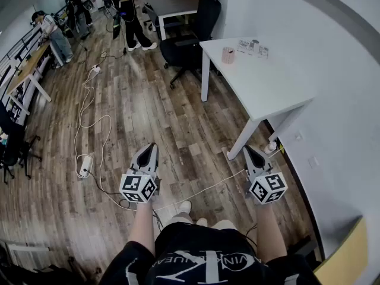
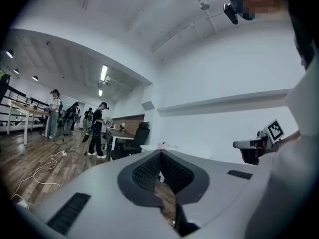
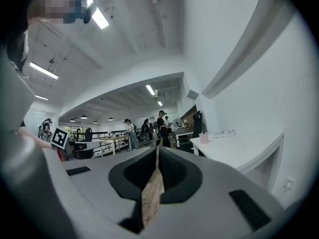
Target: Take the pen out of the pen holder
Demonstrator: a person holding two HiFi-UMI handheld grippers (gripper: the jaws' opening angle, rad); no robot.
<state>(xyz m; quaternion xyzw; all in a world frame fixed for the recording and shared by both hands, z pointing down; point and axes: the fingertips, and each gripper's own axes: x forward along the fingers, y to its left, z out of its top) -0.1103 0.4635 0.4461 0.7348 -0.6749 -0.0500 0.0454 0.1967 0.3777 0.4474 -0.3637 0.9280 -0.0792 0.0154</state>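
Standing well apart from the counter [image 1: 261,85], I carry both tongs level in front of me, above the floor [image 1: 136,111].

- Left tongs [image 1: 152,145]: jaws together at the tips, nothing between them. Only floorboards show through the slit behind the tips.
- Right tongs [image 1: 247,149]: jaws pressed fully together, nothing held.
- Reason for the hold, as I judge it: neither pair has work yet, so I keep them closed and pointed ahead. The right pair is nearer the counter and looks along its top.
- Pen holder [image 1: 228,54]: a small pale pink cup standing upright on the far part of the counter, near its left edge. It is just short of some small flat items [image 1: 252,46] by the wall. A black chair [image 1: 190,40] stands beside that end, so the cup probably sits where a seated person would reach it.
- Pen: presumably inside the holder, but too small to make out from here, so I cannot tell its colour or lean.
- Status: removal not begun. I judge I must first walk up to the counter and then open one pair above the cup.
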